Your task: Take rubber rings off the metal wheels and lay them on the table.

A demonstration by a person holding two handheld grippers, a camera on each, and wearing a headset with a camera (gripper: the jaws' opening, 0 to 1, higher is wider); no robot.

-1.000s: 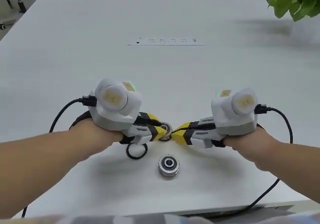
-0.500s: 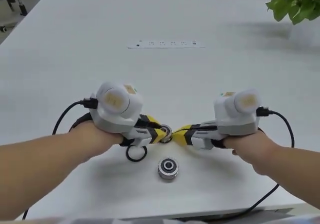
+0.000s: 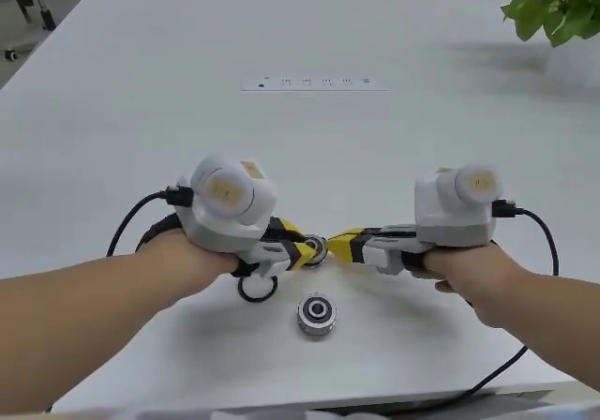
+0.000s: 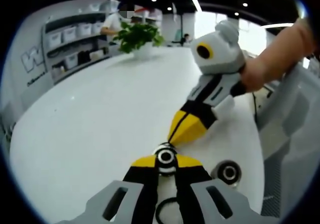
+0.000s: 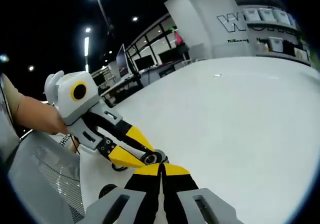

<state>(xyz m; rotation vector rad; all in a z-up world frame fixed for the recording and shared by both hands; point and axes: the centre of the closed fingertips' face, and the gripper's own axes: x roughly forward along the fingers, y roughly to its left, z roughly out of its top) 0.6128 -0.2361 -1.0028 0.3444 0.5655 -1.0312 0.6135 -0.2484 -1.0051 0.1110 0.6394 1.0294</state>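
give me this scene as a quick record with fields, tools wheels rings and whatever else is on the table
left tool: shut on a metal wheel
right tool: jaws closed, tips right beside that wheel; whether it pinches a ring is unclear
second wheel: lies on the table, nearer the person, untouched
loose rubber ring: on the table, below the left tool
background: power strip farther back, plant at the far right

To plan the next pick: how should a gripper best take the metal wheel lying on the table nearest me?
Grip the metal wheel across its outer rim, coming from straight above: it seems to lie flat, hub up, so opposite sides are free.
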